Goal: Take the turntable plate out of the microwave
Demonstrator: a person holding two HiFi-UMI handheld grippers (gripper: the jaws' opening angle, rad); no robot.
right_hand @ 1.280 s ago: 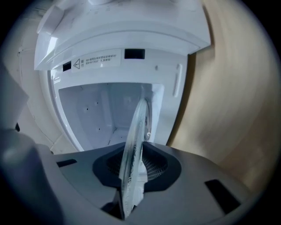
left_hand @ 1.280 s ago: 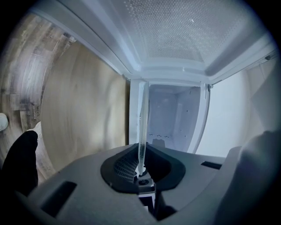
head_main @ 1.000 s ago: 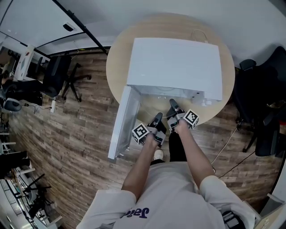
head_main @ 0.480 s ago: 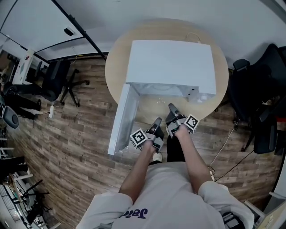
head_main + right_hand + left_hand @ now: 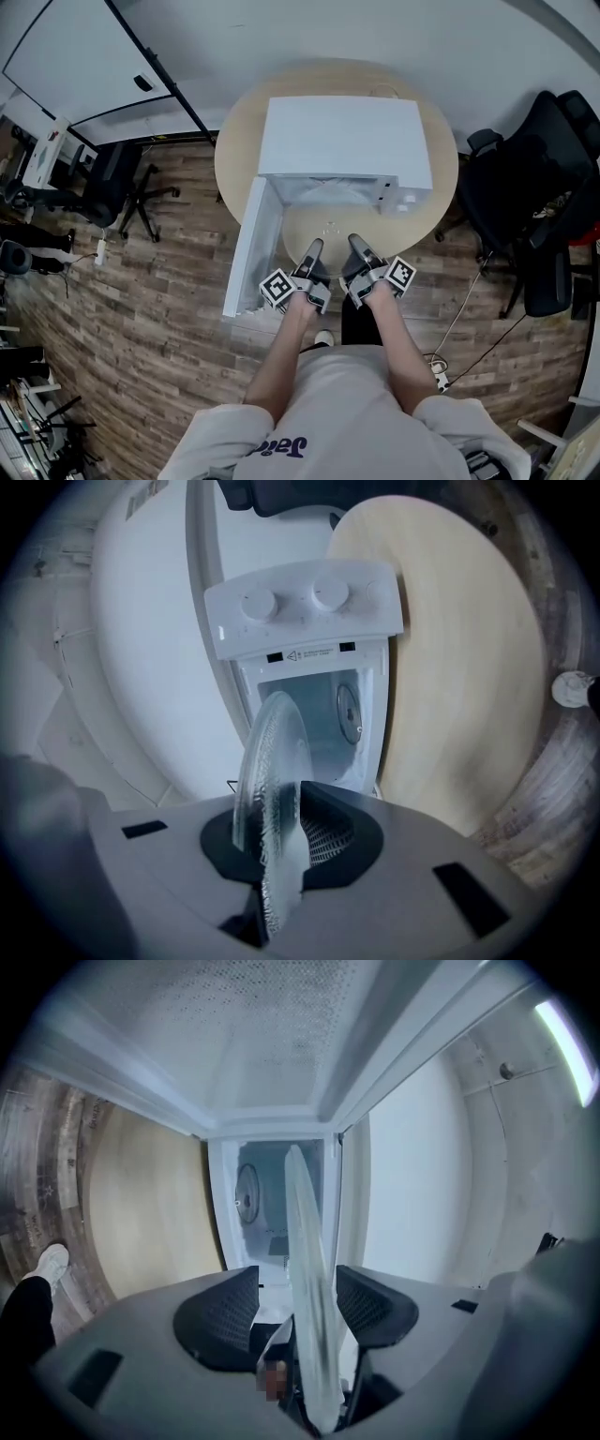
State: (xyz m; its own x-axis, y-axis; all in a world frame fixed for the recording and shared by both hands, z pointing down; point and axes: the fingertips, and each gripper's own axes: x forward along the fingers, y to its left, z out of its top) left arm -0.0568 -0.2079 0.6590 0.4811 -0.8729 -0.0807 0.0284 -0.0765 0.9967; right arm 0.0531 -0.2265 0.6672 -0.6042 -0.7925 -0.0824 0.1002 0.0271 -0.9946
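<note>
Head view, centre of frame: white microwave (image 5: 342,141) on a round wooden table (image 5: 433,211), door (image 5: 251,246) swung open to the left side of the picture. Both grippers are level, just below the oven mouth, side by side.

The glass plate (image 5: 330,229) is faint here, over the table just in front of the open cavity, between the two gripper tips.

Left gripper (image 5: 314,251): in its own view the left gripper (image 5: 298,1283) has its jaws wide and they have just been opening. The plate (image 5: 305,1241) stands edge-on between them, with a clear gap to the pad on the left of the frame. It lies close against the pad on the right; contact there cannot be told. No squeeze.

Right gripper (image 5: 356,246): in its view the right gripper (image 5: 281,829) has narrow jaws clamped on the rim of the plate (image 5: 270,757), which sticks up towards frame centre.

Behind the plate in that view are the microwave (image 5: 305,653) front, two knobs (image 5: 260,603) on the panel at the top, and the lit cavity below.

Wood floor (image 5: 141,281) all round. Black office chairs at the right edge (image 5: 525,187) and upper left (image 5: 117,178). The person's shoe (image 5: 47,1265) is at the lower left of the left gripper view.
</note>
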